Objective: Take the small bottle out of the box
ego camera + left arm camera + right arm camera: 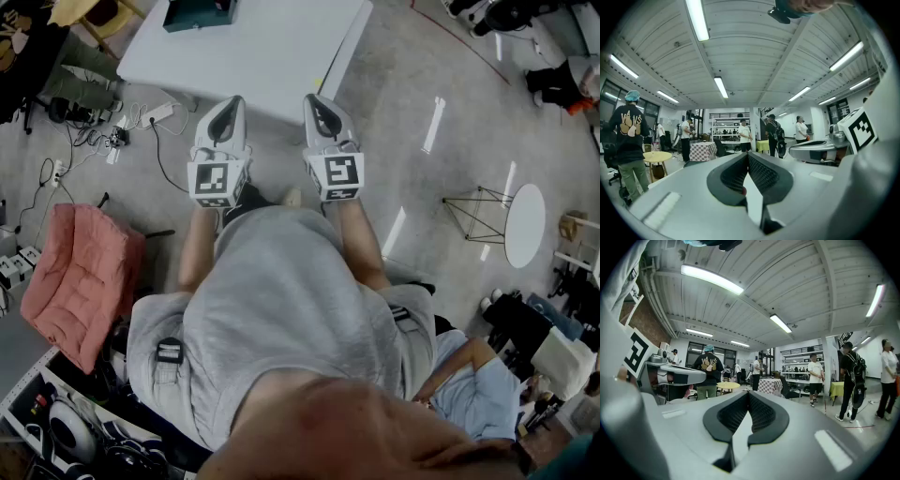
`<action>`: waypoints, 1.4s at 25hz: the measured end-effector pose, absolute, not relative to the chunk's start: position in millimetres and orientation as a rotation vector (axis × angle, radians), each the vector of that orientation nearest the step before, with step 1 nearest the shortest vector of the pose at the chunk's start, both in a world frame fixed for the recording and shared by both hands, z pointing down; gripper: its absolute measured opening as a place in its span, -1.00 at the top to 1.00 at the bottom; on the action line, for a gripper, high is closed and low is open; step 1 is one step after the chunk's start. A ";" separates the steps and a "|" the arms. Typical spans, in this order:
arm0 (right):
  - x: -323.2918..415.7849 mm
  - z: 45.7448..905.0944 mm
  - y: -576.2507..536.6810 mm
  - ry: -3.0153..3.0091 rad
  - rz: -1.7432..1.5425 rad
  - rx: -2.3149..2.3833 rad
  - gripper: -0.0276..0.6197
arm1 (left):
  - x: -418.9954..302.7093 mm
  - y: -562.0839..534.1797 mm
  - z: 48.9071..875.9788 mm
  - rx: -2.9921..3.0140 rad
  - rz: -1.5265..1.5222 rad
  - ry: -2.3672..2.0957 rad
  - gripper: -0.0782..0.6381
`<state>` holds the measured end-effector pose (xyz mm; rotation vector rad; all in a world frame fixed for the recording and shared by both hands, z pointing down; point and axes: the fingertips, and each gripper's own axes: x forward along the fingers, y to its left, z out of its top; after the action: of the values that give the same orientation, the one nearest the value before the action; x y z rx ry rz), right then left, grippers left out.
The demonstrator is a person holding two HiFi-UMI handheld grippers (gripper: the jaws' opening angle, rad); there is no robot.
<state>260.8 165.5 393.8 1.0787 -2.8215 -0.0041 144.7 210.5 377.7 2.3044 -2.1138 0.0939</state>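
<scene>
The person holds both tools side by side at chest height. The left hand-held gripper [227, 108] [748, 154] has its jaws pressed together with nothing between them, and the right hand-held gripper [319, 103] [749, 393] is the same, closed and empty. Both point toward the white counter [272, 56] at 12 o'clock. A teal box [199, 13] sits on the counter's far side, at about 11 o'clock from the left gripper and well apart from both. The small bottle cannot be made out from here.
</scene>
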 end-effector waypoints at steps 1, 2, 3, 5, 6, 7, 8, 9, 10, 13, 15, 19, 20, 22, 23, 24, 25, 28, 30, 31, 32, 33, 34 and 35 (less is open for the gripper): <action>260.1 395.2 165.6 -2.820 -0.003 1.077 0.91 | 143.5 210.3 378.0 2.303 0.094 -2.115 0.75; 259.4 396.1 165.7 -2.820 -0.002 1.075 0.91 | 142.3 210.2 378.1 2.301 0.095 -2.117 0.75; 258.6 396.3 166.0 -2.822 0.001 1.074 0.91 | 141.0 210.4 378.1 2.299 0.095 -2.118 0.75; 257.5 394.6 166.9 -2.838 0.016 1.073 0.91 | 138.7 211.2 377.9 2.294 0.095 -2.121 0.75; 257.2 393.4 167.4 -2.847 0.027 1.071 0.91 | 137.6 211.8 378.0 2.290 0.094 -2.122 0.75; 256.8 392.7 167.5 -2.854 0.036 1.069 0.91 | 136.5 212.4 378.2 2.286 0.094 -2.125 0.75; 255.9 392.5 167.2 -2.857 0.041 1.066 0.91 | 135.1 212.8 378.8 2.281 0.094 -2.127 0.75; 254.3 392.6 166.8 -2.857 0.041 1.064 0.91 | 133.3 213.1 379.6 2.276 0.095 -2.130 0.75; 252.1 393.0 166.5 -2.855 0.039 1.060 0.91 | 131.1 213.4 380.2 2.272 0.096 -2.132 0.75; 243.4 394.4 165.8 -2.853 0.038 1.038 0.91 | 123.2 213.1 380.9 2.256 0.103 -2.148 0.75; 235.7 395.9 164.2 -2.856 0.043 1.017 0.91 | 117.0 211.2 381.2 2.242 0.104 -2.156 0.75; 214.8 400.3 160.7 -2.861 0.056 0.969 0.91 | 100.0 207.6 381.5 2.215 0.104 -2.170 0.75; 208.3 400.3 159.1 -2.864 0.058 0.957 0.91 | 93.9 207.0 381.6 2.205 0.106 -2.177 0.75; 193.4 400.8 155.1 -2.869 0.060 0.934 0.91 | 79.8 205.4 382.0 2.185 0.110 -2.190 0.75; 185.0 401.4 152.8 -2.870 0.061 0.922 0.91 | 71.7 204.3 382.8 2.174 0.112 -2.197 0.75; 176.3 402.1 150.6 -2.870 0.059 0.909 0.91 | 63.5 203.3 383.8 2.161 0.116 -2.205 0.75; 167.4 402.5 148.3 -2.871 0.056 0.895 0.91 | 55.5 201.9 384.6 2.150 0.123 -2.212 0.75; 139.3 405.4 136.7 -2.876 0.052 0.862 0.91 | 29.8 190.6 386.8 2.126 0.135 -2.222 0.75; 120.5 408.7 124.7 -2.878 0.054 0.847 0.91 | 11.8 177.8 388.8 2.116 0.131 -2.227 0.75; 112.2 409.2 119.2 -2.876 0.053 0.840 0.91 | 4.1 172.1 388.5 2.114 0.130 -2.230 0.75; 104.4 408.5 114.6 -2.874 0.052 0.835 0.91 | -3.0 167.4 387.1 2.114 0.131 -2.233 0.75; 96.7 407.2 110.7 -2.872 0.052 0.833 0.91 | -10.0 163.4 384.9 2.118 0.137 -2.238 0.75; 88.9 405.7 107.1 -2.869 0.053 0.833 0.91 | -17.0 159.6 382.6 2.125 0.145 -2.241 0.75; 80.7 404.8 103.9 -2.865 0.055 0.836 0.91 | -24.2 155.9 380.9 2.133 0.155 -2.243 0.75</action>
<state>80.7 103.9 404.8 0.8356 -2.8645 0.0551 -24.2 155.9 380.9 2.1334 -2.2426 0.1546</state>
